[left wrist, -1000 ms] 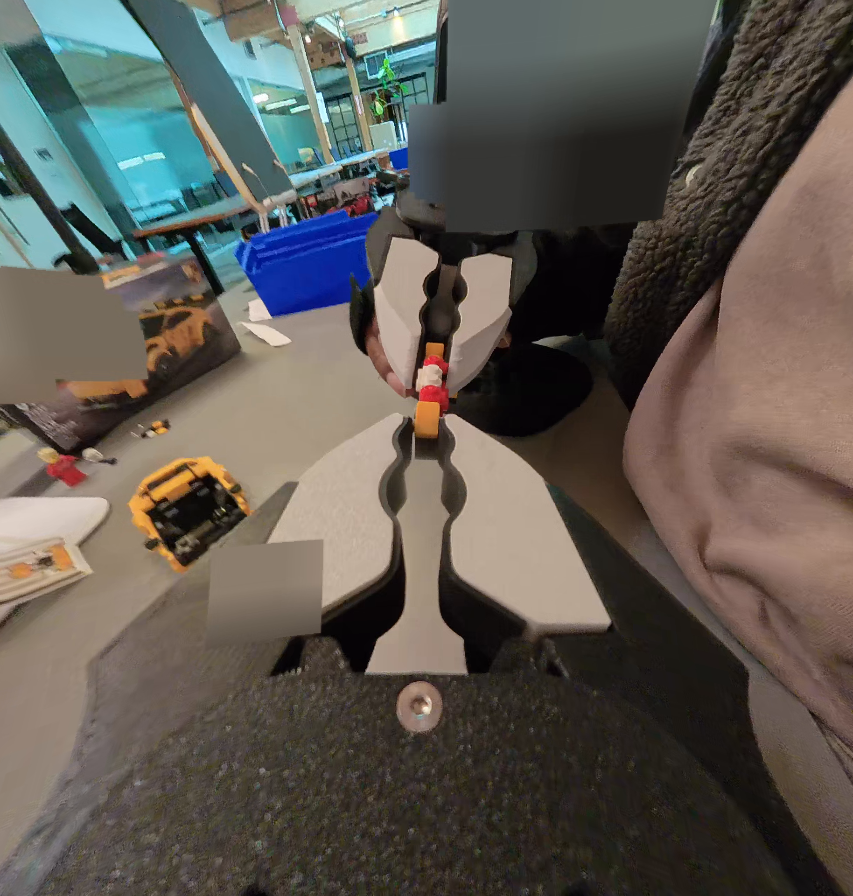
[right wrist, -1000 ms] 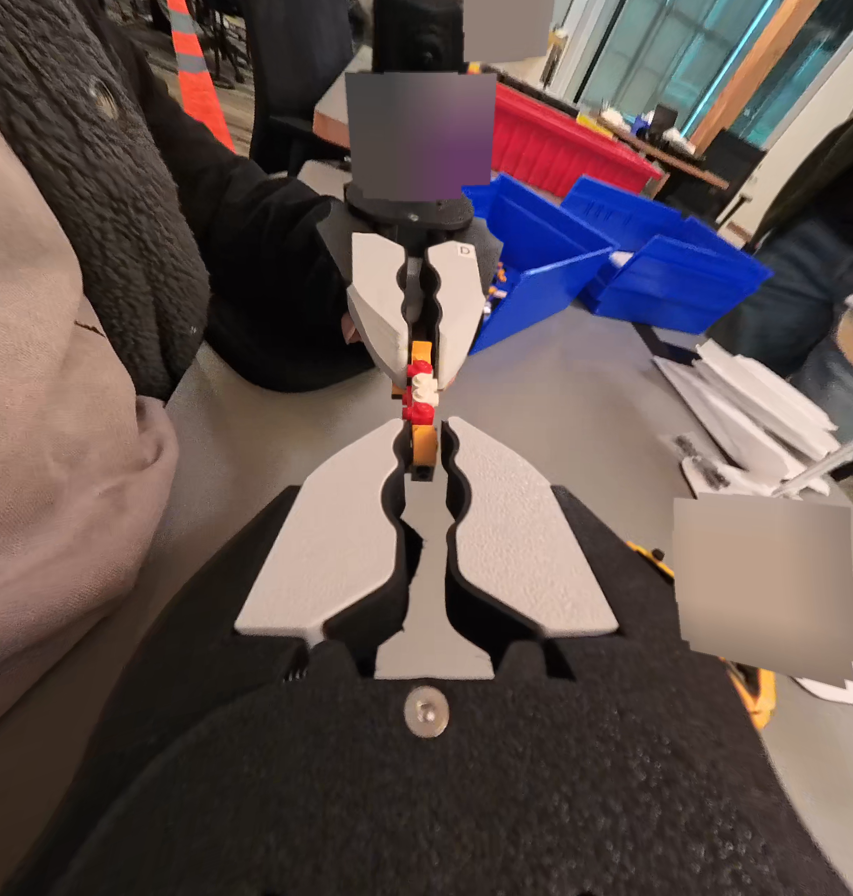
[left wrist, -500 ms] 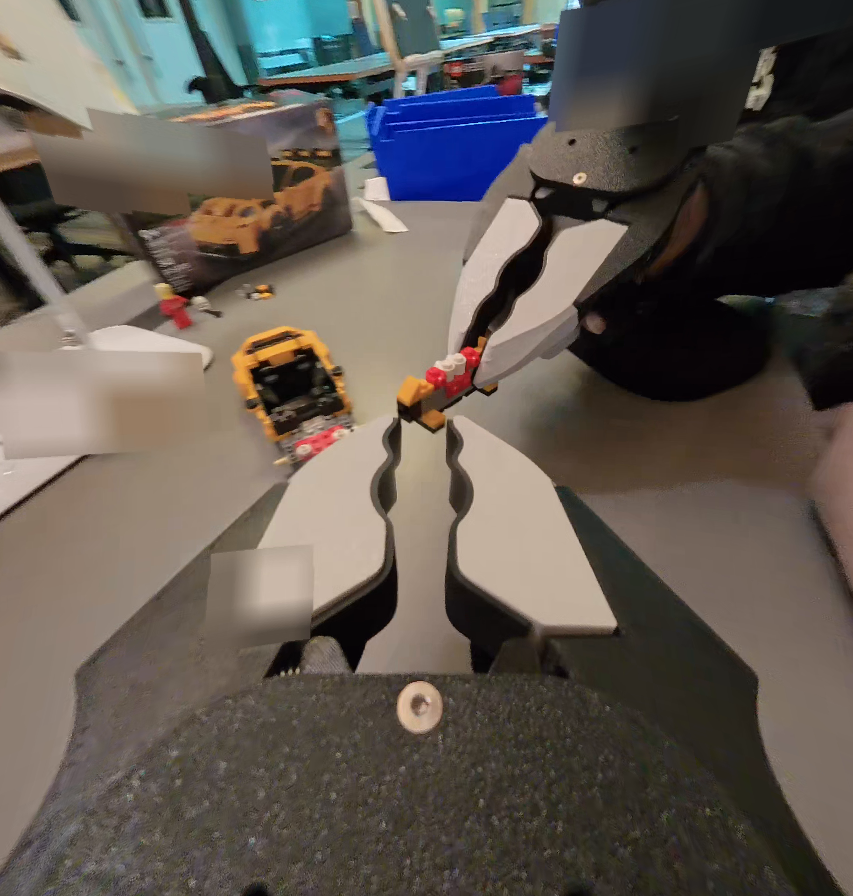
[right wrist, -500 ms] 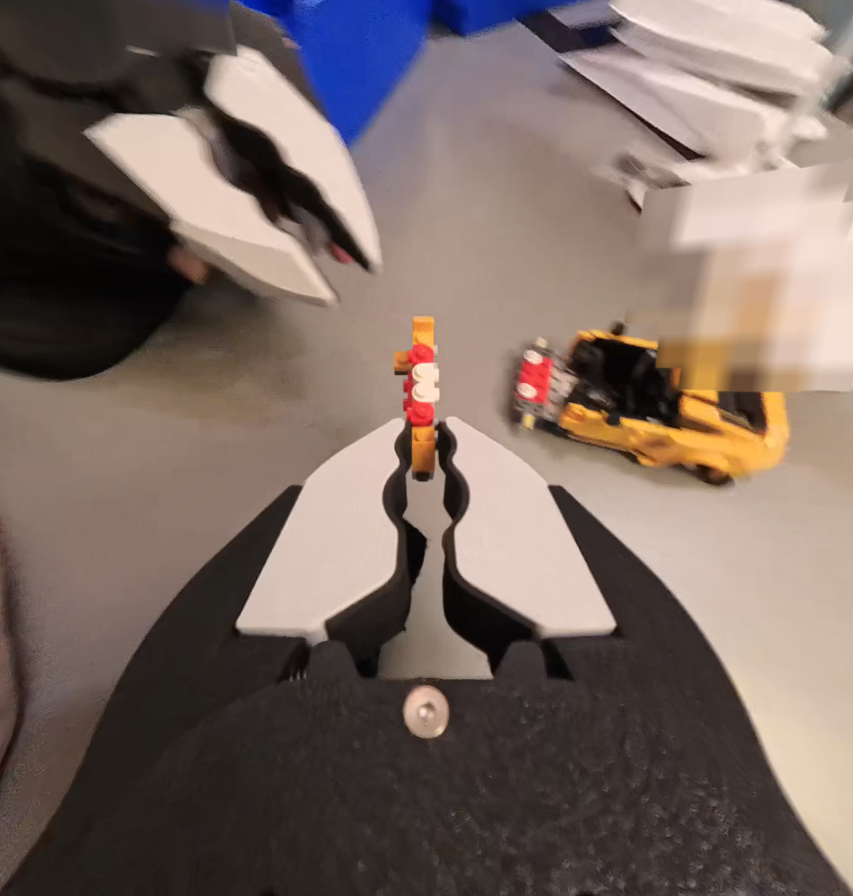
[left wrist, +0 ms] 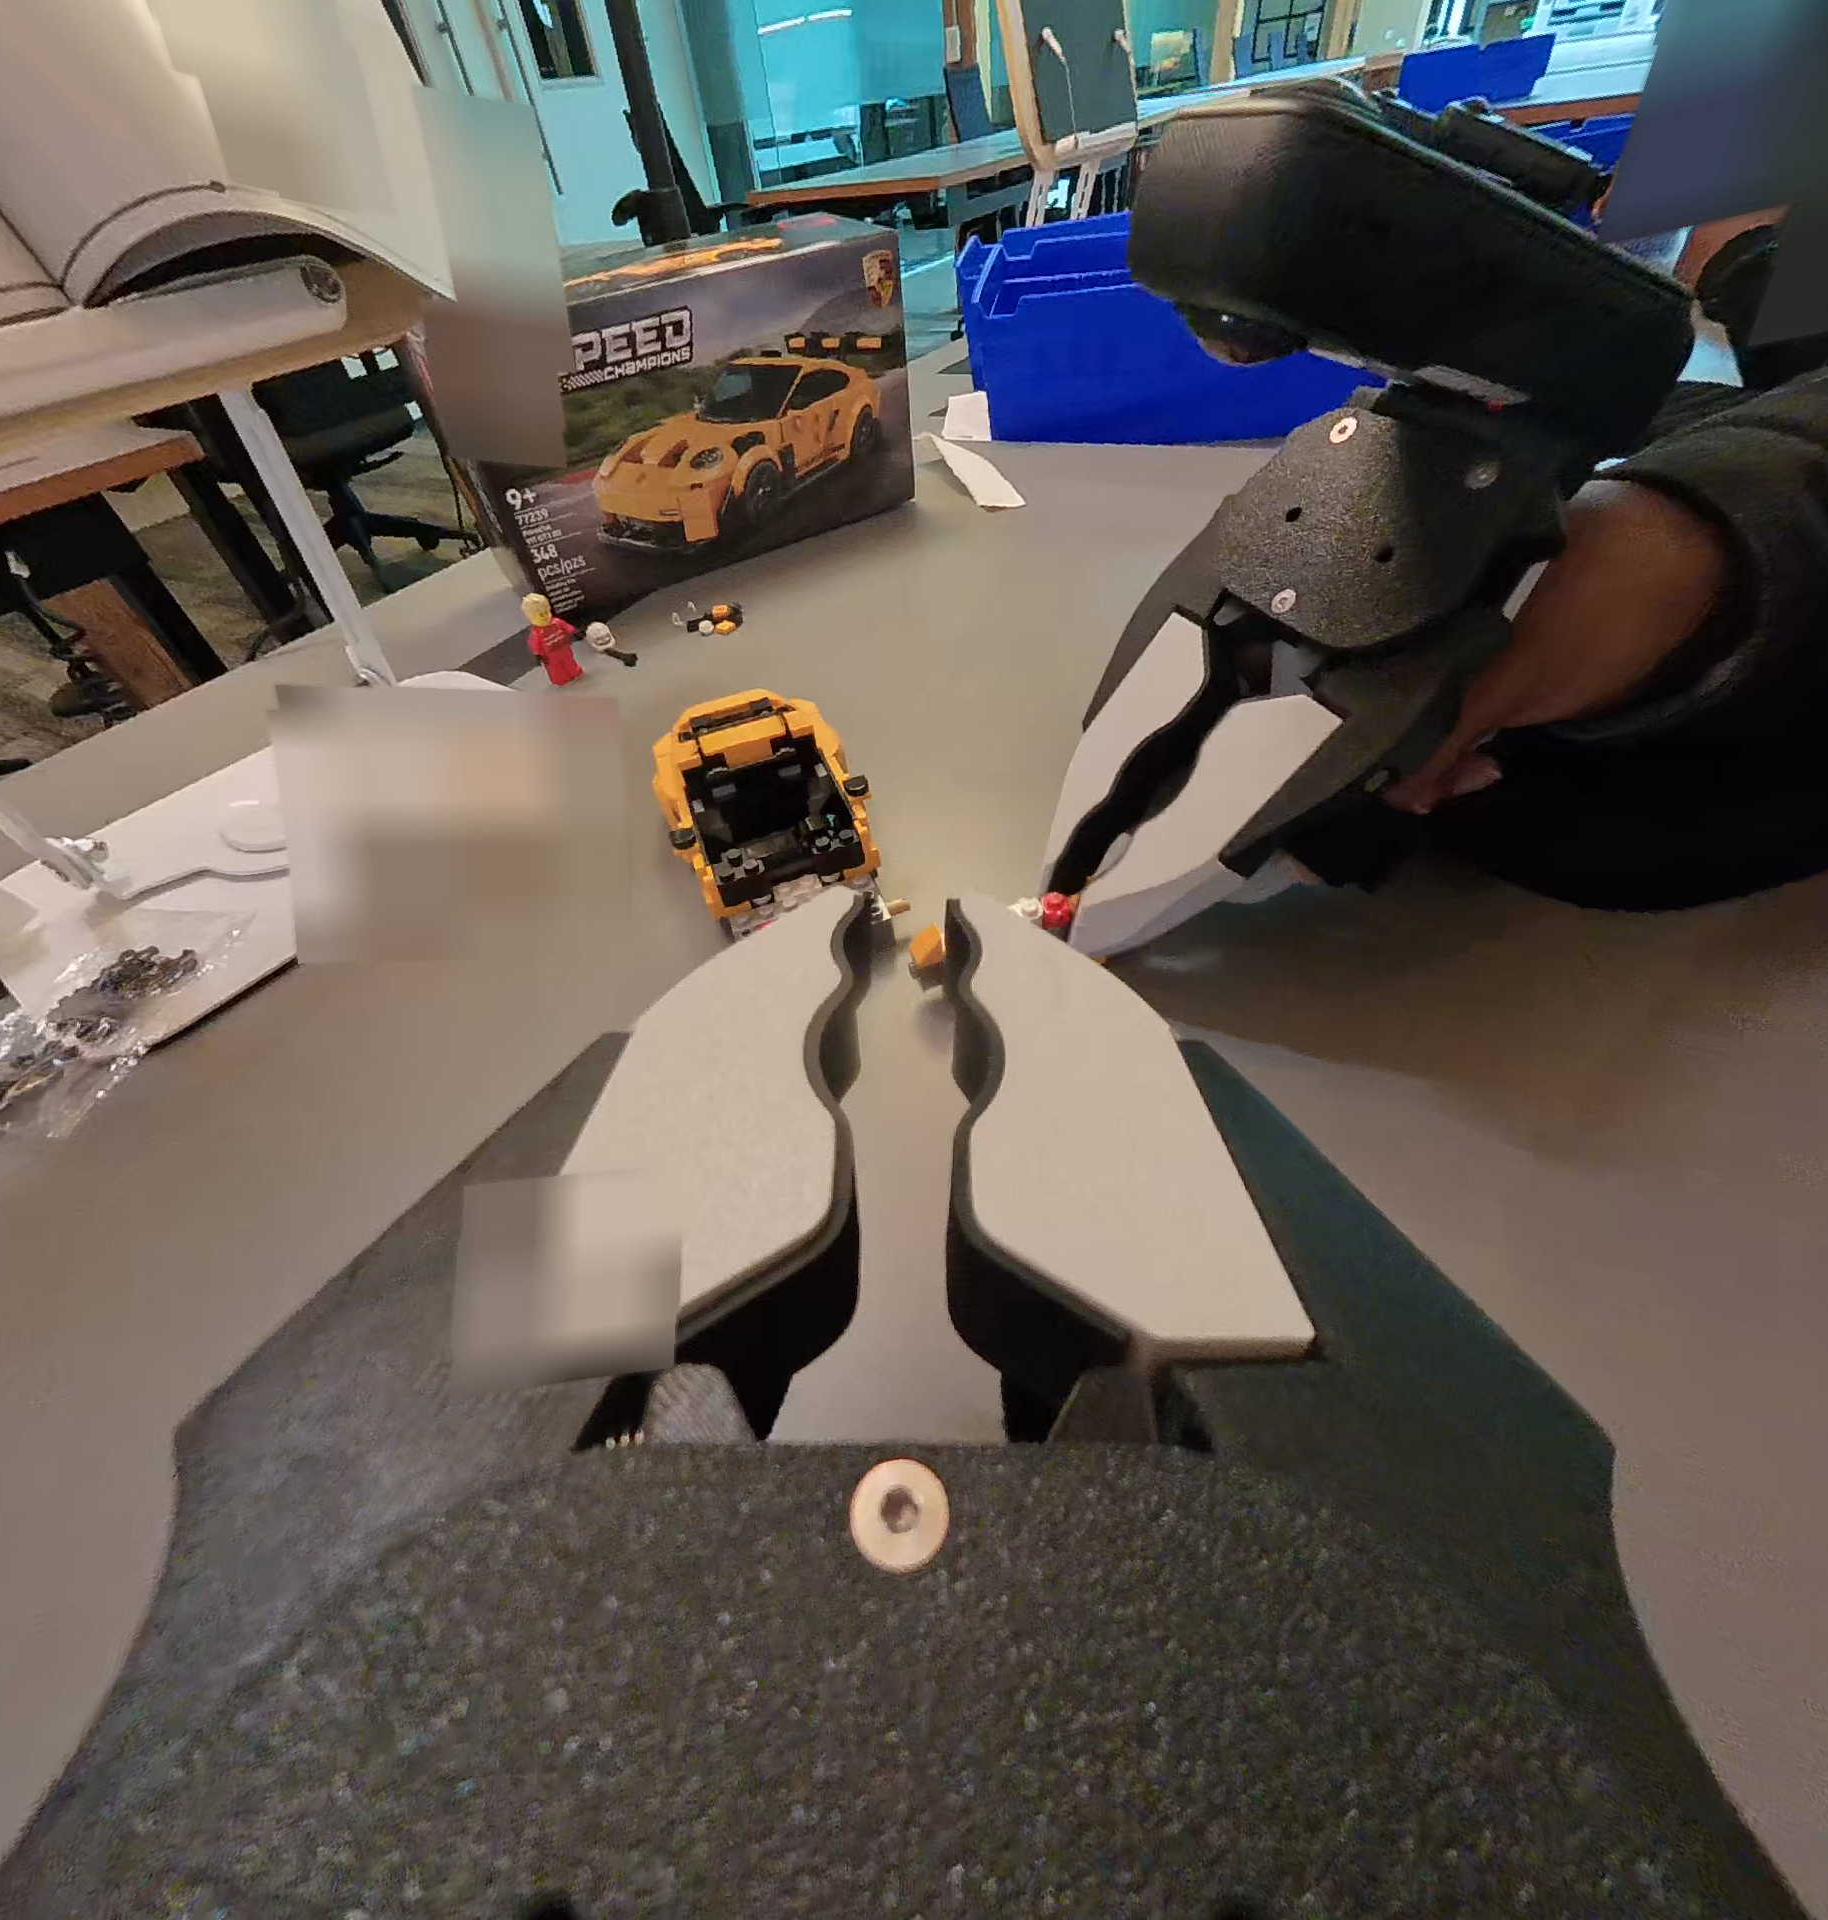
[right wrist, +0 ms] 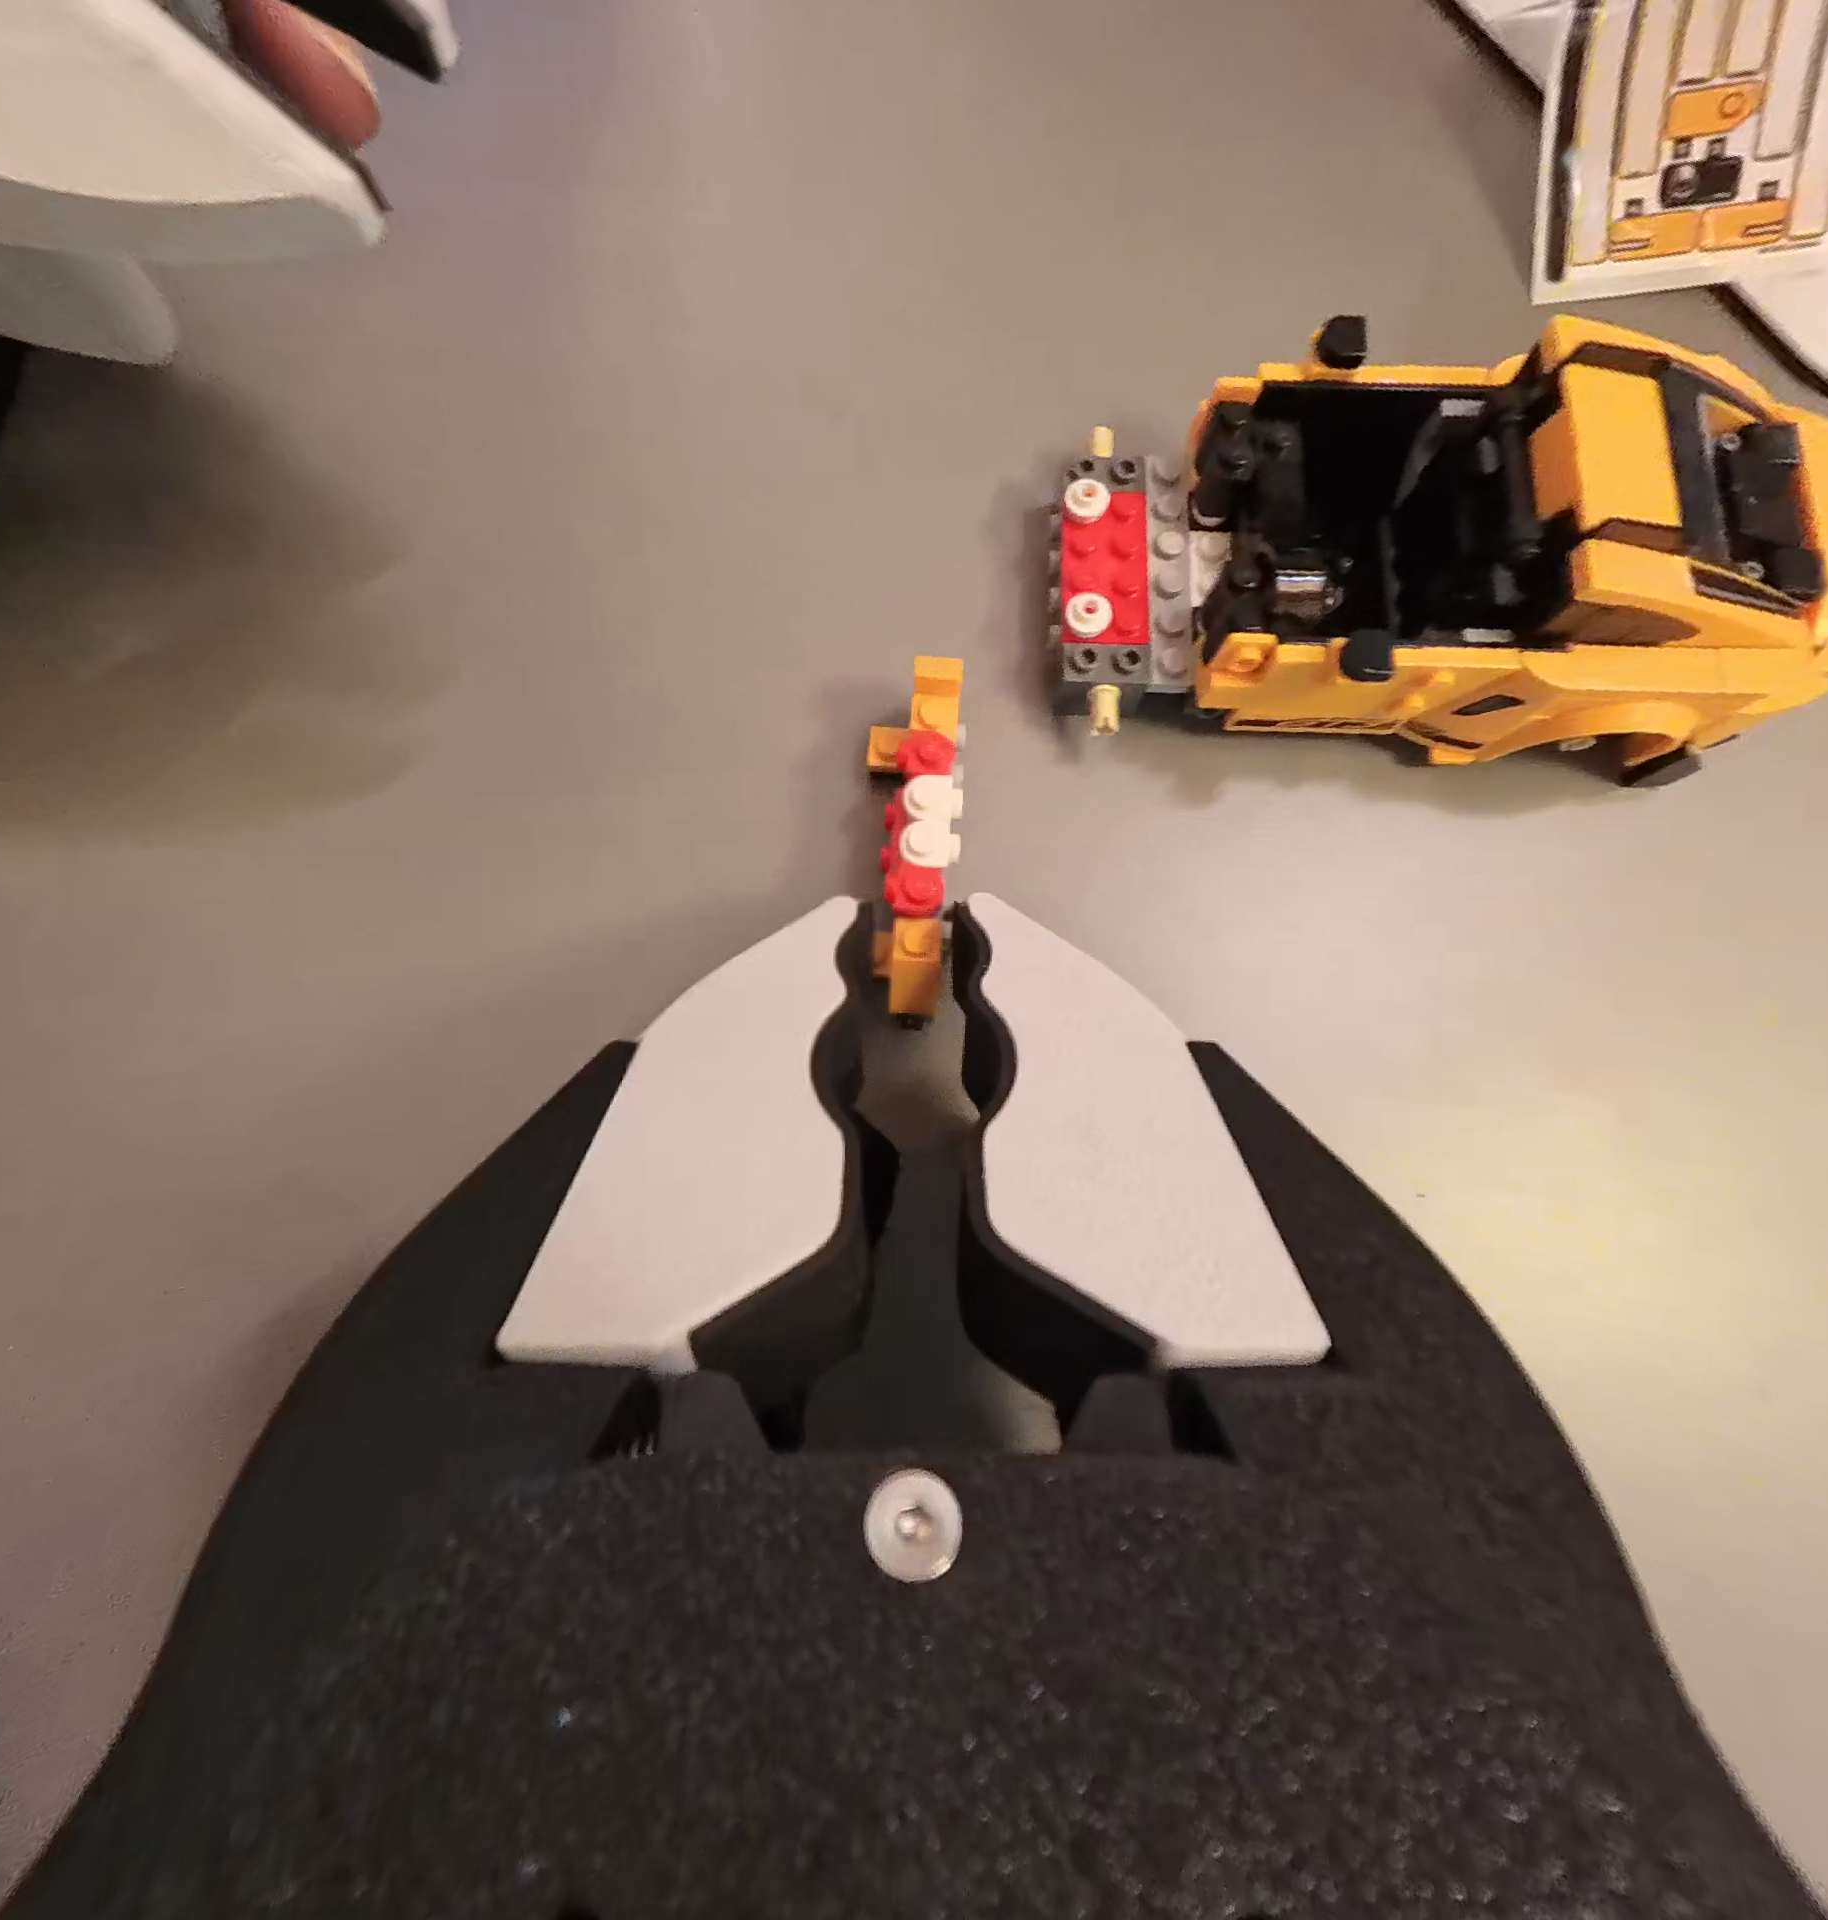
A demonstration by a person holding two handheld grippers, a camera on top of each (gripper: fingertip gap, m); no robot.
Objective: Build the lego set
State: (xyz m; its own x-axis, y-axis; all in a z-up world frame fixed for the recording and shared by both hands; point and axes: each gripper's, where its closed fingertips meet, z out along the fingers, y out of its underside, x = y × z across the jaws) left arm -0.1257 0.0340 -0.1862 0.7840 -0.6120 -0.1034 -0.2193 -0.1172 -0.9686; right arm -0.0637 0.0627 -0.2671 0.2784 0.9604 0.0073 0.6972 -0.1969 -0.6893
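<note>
My right gripper (right wrist: 912, 914) is shut on the orange end of a small lego strip (right wrist: 925, 821) with red and white studs. It holds the strip low over the grey table, left of the red rear plate of the part-built orange lego car (right wrist: 1461, 582). In the left wrist view the car (left wrist: 759, 810) stands just beyond my left gripper (left wrist: 905, 914), which is open and empty. The right gripper (left wrist: 1071, 914) comes in from the right there, with the strip (left wrist: 1040, 909) at its tips. The left gripper (right wrist: 162, 156) shows blurred at the top left of the right wrist view.
The lego box (left wrist: 723, 416) stands at the back, with a red minifigure (left wrist: 554, 649) and small loose parts (left wrist: 707, 621) in front. Blue bins (left wrist: 1076, 343) are at the back right. A bag of small parts (left wrist: 68, 1008) lies left. An instruction sheet (right wrist: 1699, 135) lies beyond the car. My hands' fingertips stand some 11 cm from each other.
My left gripper let go of the strip and opened. Both grippers came down from in front of the person to the table, and the right one carried the strip close to the car's rear.
</note>
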